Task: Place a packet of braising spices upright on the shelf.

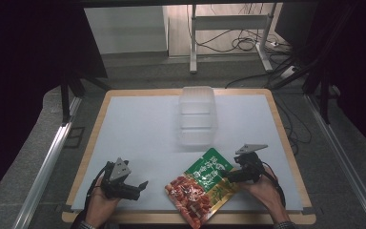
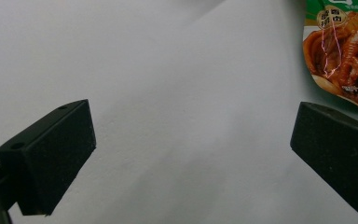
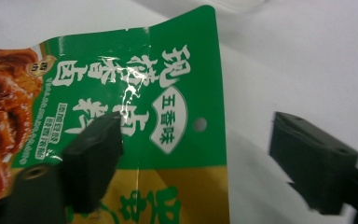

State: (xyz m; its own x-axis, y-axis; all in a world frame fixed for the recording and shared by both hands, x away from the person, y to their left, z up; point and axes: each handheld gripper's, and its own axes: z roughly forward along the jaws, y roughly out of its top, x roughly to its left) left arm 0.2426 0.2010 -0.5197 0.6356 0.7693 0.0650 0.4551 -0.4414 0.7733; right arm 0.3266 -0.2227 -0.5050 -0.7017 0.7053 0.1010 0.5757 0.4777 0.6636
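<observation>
high view: green-and-red printed foil food pouch (image 1: 202, 186) lies diagonal at the front edge, long axis near-left to far-right. right gripper (image 1: 226, 174) is over its green end, jaws wide w/ nothing held. left gripper (image 1: 140, 187) also wide, just beside its red end.

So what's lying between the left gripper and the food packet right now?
Nothing: in the high view only bare white mat separates the left gripper from the food packet. The left gripper view shows the same between its open jaws.
</observation>
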